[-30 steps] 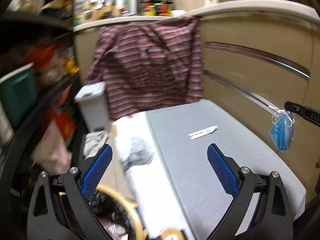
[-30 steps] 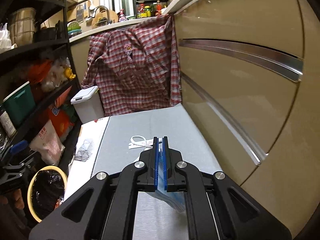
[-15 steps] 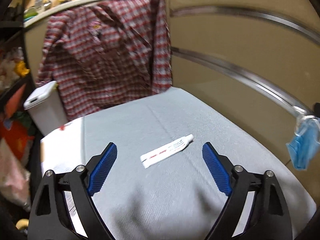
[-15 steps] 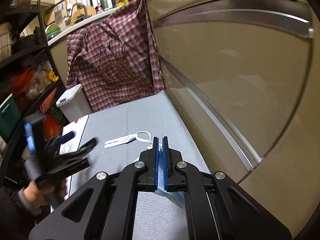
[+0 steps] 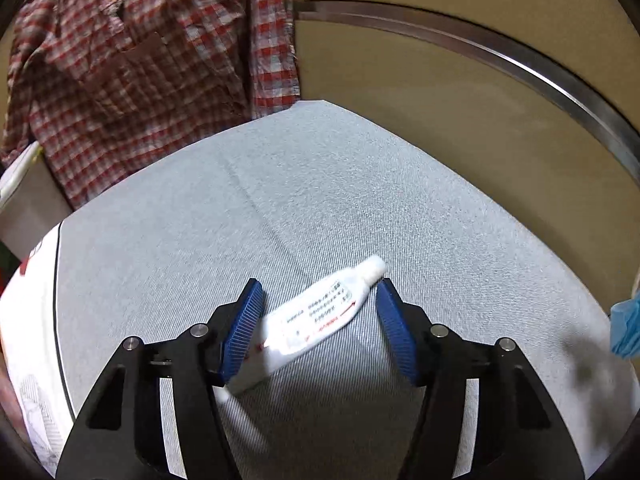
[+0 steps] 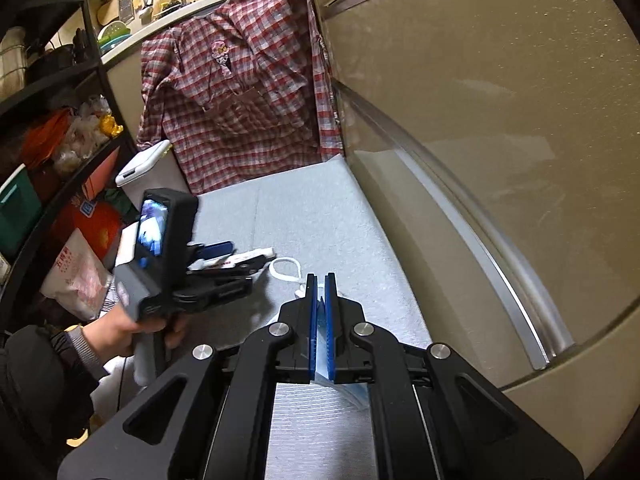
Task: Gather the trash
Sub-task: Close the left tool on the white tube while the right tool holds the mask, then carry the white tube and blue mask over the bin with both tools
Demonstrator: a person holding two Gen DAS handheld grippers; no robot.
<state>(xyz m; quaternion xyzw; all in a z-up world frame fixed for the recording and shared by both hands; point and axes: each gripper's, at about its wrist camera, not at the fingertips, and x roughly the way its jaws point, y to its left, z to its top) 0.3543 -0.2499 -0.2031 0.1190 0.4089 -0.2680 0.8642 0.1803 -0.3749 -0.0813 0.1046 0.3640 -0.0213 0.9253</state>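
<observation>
A white tube point(image 5: 316, 316) with red print lies slantwise on the grey mat point(image 5: 320, 200). My left gripper point(image 5: 318, 286) is low over it with a jaw on each side, and the jaws are closing. The left pad point(image 5: 242, 328) overlaps the tube's flat end and the right pad point(image 5: 394, 332) stands just off the cap. In the right wrist view a hand point(image 6: 132, 328) holds that gripper point(image 6: 240, 256) over the tube point(image 6: 252, 257). My right gripper point(image 6: 320, 280) is shut on a blue face mask point(image 6: 352, 394), whose white ear loop point(image 6: 286, 270) sticks out ahead. The mask point(image 5: 626, 328) also shows at the left wrist view's right edge.
A red plaid shirt point(image 6: 240, 92) hangs behind the mat. A beige panel with a metal strip point(image 6: 480, 240) walls the right side. To the left are a white lidded bin point(image 6: 140, 168), shelves of bags and boxes point(image 6: 60, 184), and white paper point(image 5: 28, 320) beside the mat.
The left gripper swung from the bin side over the mat, dropped down around the tube, and its jaws narrowed. The right gripper moved forward and lower, still shut on the mask.
</observation>
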